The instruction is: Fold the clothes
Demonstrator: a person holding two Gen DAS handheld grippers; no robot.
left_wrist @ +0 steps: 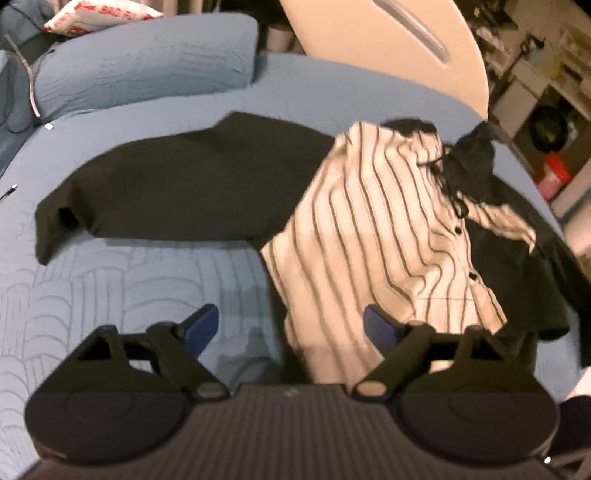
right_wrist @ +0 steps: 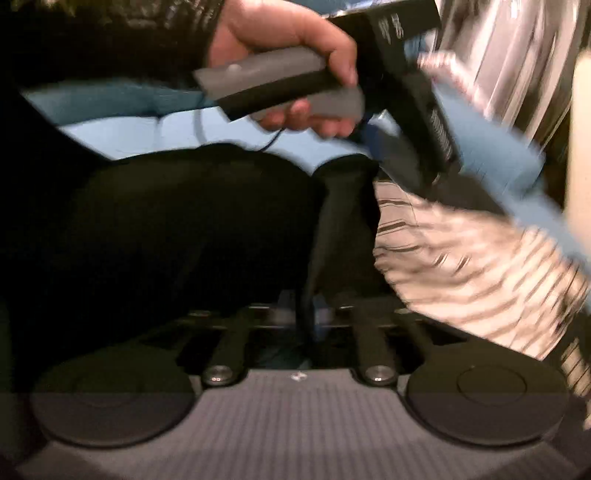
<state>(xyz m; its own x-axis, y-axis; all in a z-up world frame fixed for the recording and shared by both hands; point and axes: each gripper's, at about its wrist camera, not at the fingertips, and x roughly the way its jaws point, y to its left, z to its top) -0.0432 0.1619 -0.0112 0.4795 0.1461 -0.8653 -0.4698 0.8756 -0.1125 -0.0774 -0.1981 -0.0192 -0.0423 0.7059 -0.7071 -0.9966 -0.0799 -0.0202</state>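
A black garment (left_wrist: 177, 188) lies spread on the blue quilted bed (left_wrist: 92, 295). A cream shirt with dark stripes and black buttons (left_wrist: 388, 240) lies crumpled to its right, partly over more dark cloth (left_wrist: 517, 266). My left gripper (left_wrist: 291, 325) is open and empty, held above the bed at the striped shirt's near edge. My right gripper (right_wrist: 304, 306) is shut on a fold of black cloth (right_wrist: 340, 221), which rises between its jaws. The striped shirt (right_wrist: 480, 266) is to its right. A hand holding the other gripper's handle (right_wrist: 280, 81) is ahead of it.
A blue pillow (left_wrist: 147, 70) and a red and white cushion (left_wrist: 99, 14) lie at the head of the bed. A beige board (left_wrist: 388, 48) stands behind the bed. Shelves and a red container (left_wrist: 554, 173) are at the far right, beyond the bed edge.
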